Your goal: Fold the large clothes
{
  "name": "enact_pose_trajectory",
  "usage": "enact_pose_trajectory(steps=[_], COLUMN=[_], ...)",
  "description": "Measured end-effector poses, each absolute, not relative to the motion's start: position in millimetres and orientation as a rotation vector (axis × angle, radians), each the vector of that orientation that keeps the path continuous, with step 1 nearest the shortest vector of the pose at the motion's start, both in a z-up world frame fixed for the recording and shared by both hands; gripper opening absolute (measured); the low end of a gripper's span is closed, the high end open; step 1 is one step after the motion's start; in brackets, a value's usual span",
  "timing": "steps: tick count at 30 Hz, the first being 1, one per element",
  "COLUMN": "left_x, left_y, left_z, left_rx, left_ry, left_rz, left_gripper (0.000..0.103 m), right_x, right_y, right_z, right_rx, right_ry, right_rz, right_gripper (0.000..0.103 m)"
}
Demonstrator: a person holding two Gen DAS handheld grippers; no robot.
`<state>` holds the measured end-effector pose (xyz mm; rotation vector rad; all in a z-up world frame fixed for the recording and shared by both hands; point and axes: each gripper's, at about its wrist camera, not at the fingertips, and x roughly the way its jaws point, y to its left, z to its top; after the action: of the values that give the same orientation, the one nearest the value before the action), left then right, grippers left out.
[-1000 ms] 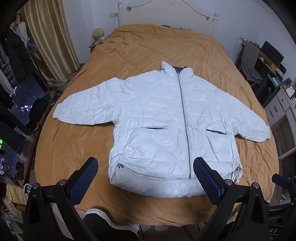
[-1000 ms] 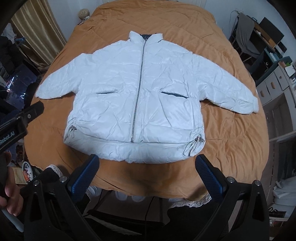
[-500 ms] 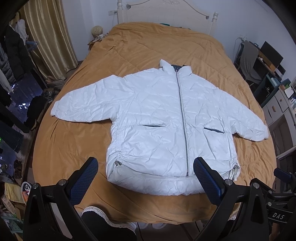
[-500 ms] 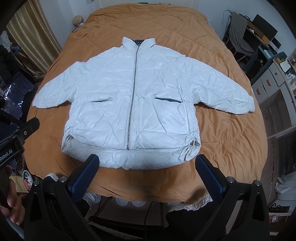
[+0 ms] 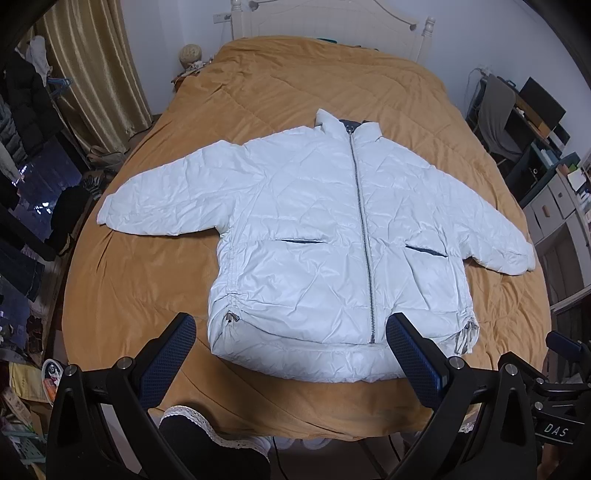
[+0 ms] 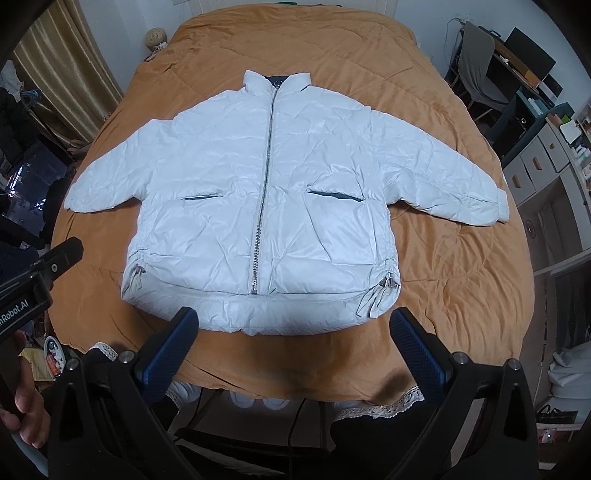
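The white puffer jacket (image 5: 332,236) lies flat and zipped, front up, on the orange bedspread (image 5: 140,280), straight ahead of both my grippers, its zipper running away from me toward the headboard (image 5: 325,22) and its sleeves flung out sideways. My left gripper (image 5: 291,343) hangs wide open and empty over the hem's left half, and my right gripper (image 6: 295,332), equally open and empty, sits just short of the hem's middle. Since a second ago both have eased in, and the hem has drawn nearer my fingertips.
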<state>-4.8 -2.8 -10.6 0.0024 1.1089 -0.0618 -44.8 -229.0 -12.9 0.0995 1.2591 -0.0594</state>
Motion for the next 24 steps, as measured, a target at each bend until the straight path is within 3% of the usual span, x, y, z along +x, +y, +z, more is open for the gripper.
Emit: enact_pose_trajectory(steps=[24], left_x=[-4.6], left_y=[-1.9], left_z=[-14.2], left_rx=[0.009], left_ry=[1.124], left_rz=[-0.048], left_gripper=[0.103], right_x=[-44.7], right_y=[-227.1], right_z=[-18.7], right_rx=[0.11], right_ry=[1.274], right_rz=[-0.047], right_gripper=[0.103])
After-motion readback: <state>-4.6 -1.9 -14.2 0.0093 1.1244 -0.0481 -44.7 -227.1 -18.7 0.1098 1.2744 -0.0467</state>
